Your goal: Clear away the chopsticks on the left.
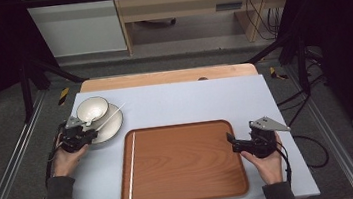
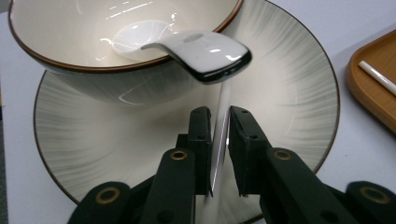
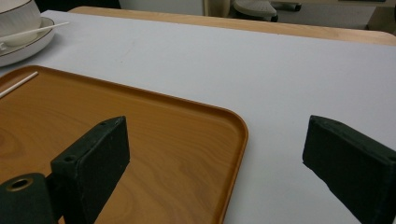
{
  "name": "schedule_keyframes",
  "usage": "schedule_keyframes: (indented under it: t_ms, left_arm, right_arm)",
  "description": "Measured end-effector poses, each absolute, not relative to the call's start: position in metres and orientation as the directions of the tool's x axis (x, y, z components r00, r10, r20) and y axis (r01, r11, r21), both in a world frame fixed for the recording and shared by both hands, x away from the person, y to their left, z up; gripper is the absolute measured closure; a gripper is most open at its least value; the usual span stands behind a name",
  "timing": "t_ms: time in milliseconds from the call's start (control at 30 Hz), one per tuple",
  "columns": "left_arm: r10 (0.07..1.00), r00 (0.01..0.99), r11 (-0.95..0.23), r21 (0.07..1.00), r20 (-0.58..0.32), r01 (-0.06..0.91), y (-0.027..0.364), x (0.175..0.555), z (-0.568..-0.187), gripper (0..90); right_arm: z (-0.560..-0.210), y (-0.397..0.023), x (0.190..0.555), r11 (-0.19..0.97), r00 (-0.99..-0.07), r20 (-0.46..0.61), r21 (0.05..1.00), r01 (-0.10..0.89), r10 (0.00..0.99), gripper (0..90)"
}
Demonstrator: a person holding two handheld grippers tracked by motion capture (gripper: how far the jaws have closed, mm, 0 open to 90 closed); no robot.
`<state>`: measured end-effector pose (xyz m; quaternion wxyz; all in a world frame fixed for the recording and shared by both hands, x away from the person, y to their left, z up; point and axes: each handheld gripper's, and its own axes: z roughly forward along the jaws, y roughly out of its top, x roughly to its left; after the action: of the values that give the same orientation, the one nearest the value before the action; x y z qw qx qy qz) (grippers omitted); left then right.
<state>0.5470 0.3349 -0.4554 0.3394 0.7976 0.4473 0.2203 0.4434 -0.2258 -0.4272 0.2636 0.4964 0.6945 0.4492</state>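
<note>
Here the left tool [image 2: 218, 154] pinches the spoon [image 2: 205, 53] by its thin handle; glazed, it may slip or rattle the bowl [image 2: 70, 28]; the right tool [image 3: 215, 163] gapes idle over the tray [image 3: 163, 135].

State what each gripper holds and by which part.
The left gripper pinches the spoon by its handle, the spoon's other end in the bowl. The right gripper holds nothing, jaws wide over the tray.
</note>
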Motion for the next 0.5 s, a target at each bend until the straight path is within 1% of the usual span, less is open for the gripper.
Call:
schedule_keyframes:
  t_ms: [200, 500]
  left_arm:
    - [0.855, 0.517, -0.377, 0.73, 0.039, 0.569, 0.3301, 0.5445, -0.4545, 83.6]
    - [0.866, 0.501, -0.349, 0.724, 0.005, 0.595, 0.327, 0.5412, -0.4531, 84.0]
  right_arm:
    - [-0.427, -0.2257, 0.443, 0.103, -0.367, 0.08, 0.886, 0.453, 0.927, 7.4]
    - [-0.4275, -0.2245, 0.4427, 0.108, -0.37, 0.077, 0.885, 0.453, 0.926, 7.4]
